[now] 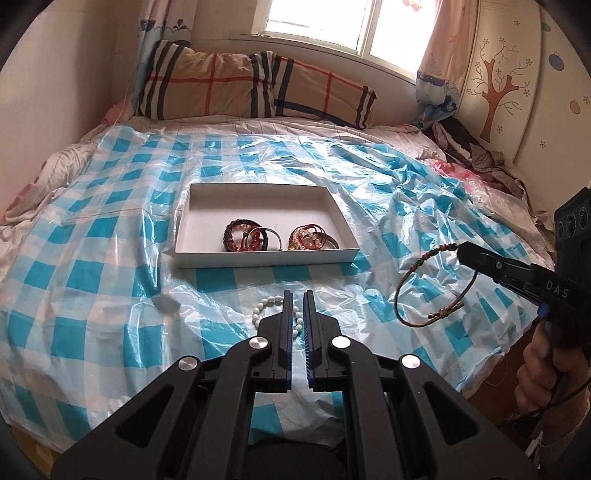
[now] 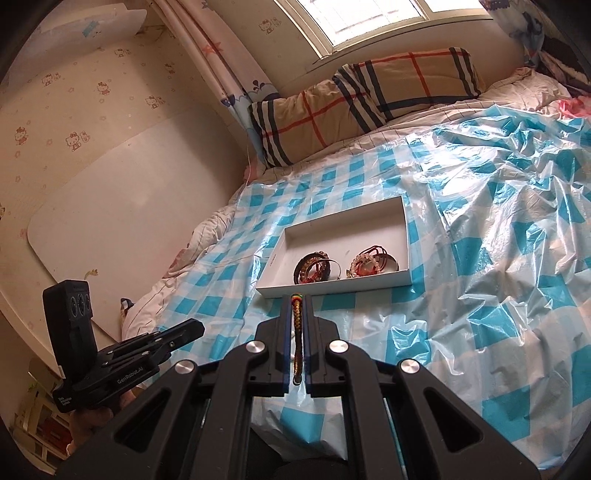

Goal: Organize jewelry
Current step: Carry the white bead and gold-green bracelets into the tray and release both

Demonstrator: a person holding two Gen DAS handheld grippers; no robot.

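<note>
Right gripper (image 1: 466, 254): held in the air above the right side of the bed, angled in toward the middle; its jaws are clamped on the braided cord bracelet (image 1: 428, 286).
Braided cord bracelet: hangs as an open loop below and to the left of the right gripper's tip, clear of the sheet; in the right wrist view only a short braided stretch shows, pinched edge-on between the jaws.
Right hand (image 1: 535, 373): wrapped around the gripper handle at the frame edge; only part of the fingers shows.
Left gripper (image 1: 297, 295): low over the near part of the bed, pointing toward the white box (image 1: 266, 254); jaws nearly together with a thin gap, nothing between them.
White bead bracelet (image 1: 264, 308): lies on the checked plastic sheet (image 1: 110, 229) right at the left gripper's tip; the jaws cover its middle, so only the beads on each side show, and whether they touch it cannot be told.
White box: open and shallow, resting on the sheet in the middle of the bed, beyond both grippers.
Box contents: two clusters of bracelets along the near wall, a dark-and-red cluster (image 1: 249, 236) on the left and a red-and-pink cluster (image 1: 312, 238) on the right; the pieces overlap, so the count is unclear.
Left hand: only a dark sliver under the handle in the right wrist view.
Plaid pillow (image 1: 255, 85): propped at the head of the bed under the window (image 1: 347, 22).
Hidden: the near edge of the bed is blocked by each gripper's body.
</note>
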